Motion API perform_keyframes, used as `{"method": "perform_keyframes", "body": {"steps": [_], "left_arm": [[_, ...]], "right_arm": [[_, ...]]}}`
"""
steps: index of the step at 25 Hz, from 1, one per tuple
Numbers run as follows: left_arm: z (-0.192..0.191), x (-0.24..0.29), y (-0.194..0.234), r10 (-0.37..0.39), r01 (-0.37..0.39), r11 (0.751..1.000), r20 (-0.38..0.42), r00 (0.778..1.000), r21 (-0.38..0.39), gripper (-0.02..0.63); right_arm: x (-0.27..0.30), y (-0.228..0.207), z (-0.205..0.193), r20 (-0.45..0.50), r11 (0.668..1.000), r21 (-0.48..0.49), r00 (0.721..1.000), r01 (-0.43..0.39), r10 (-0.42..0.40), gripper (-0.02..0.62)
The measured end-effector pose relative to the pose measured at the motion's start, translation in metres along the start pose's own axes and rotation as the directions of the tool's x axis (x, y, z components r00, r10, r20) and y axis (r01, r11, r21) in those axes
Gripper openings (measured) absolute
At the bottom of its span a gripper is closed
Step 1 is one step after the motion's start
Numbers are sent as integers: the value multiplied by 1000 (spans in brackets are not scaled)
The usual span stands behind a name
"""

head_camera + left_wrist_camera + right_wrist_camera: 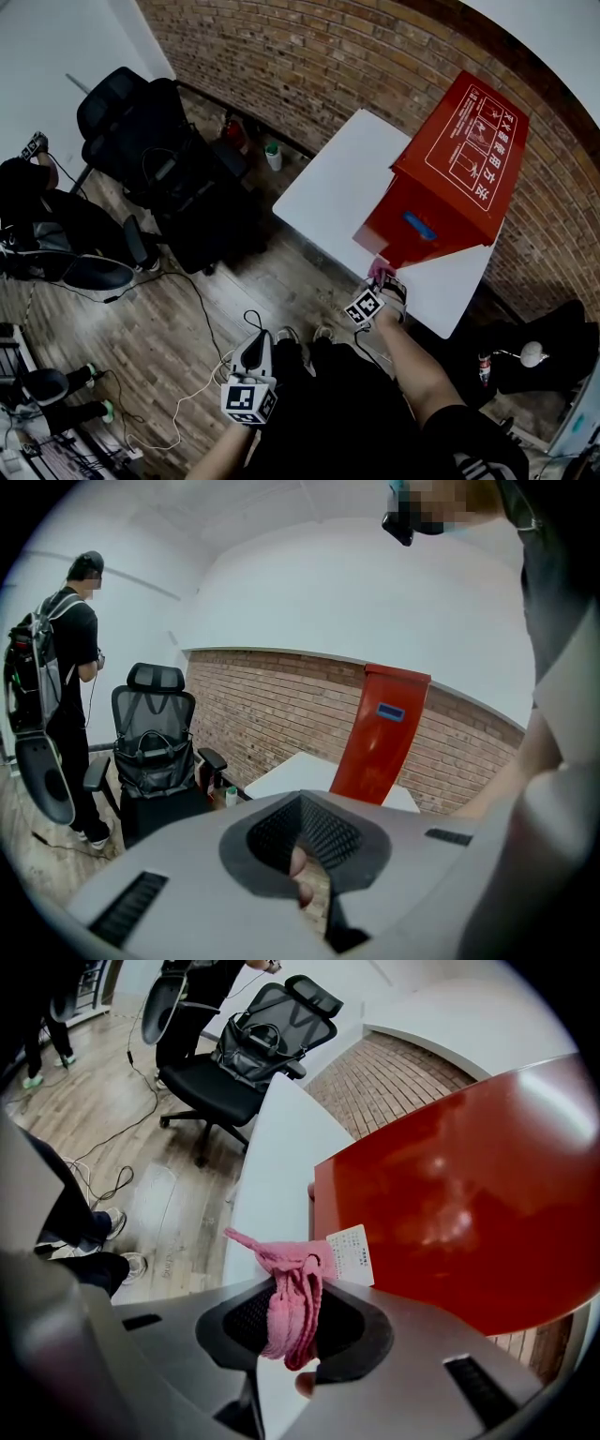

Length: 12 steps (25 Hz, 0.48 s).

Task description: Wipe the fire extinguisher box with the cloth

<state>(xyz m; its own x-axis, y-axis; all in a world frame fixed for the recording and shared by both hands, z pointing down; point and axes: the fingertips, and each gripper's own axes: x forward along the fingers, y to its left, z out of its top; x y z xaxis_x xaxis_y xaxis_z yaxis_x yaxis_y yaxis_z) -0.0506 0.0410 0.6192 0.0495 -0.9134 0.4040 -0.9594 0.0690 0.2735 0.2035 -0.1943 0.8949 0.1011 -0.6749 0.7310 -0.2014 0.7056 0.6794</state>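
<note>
The red fire extinguisher box (450, 178) stands tilted on a white table (328, 187), with white diagrams on its top face. My right gripper (382, 279) is at the box's near lower corner, shut on a pink cloth (380, 271). In the right gripper view the cloth (292, 1307) hangs bunched between the jaws of the right gripper (295, 1283), just short of the glossy red box (450, 1194) and its small white label (350, 1252). My left gripper (253, 349) hangs low over the floor, away from the table. Seen in its own view, the left gripper (302, 803) is shut and holds nothing, with the box (382, 738) far ahead.
A black office chair (141, 131) with a bag on it stands left of the table, and a person (66, 667) with a backpack stands beyond it. Cables (187, 309) trail over the wooden floor. A brick wall (328, 56) runs behind the table. A small bottle (273, 155) sits on the floor.
</note>
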Motion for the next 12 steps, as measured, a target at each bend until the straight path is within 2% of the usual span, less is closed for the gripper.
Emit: {"method": "perform_keyframes", "body": {"steps": [12], "left_arm": [[0, -7, 7, 22, -22, 1000, 2, 1000, -3, 25]], "right_arm": [[3, 1, 32, 28, 1000, -21, 1000, -9, 10, 101]]}}
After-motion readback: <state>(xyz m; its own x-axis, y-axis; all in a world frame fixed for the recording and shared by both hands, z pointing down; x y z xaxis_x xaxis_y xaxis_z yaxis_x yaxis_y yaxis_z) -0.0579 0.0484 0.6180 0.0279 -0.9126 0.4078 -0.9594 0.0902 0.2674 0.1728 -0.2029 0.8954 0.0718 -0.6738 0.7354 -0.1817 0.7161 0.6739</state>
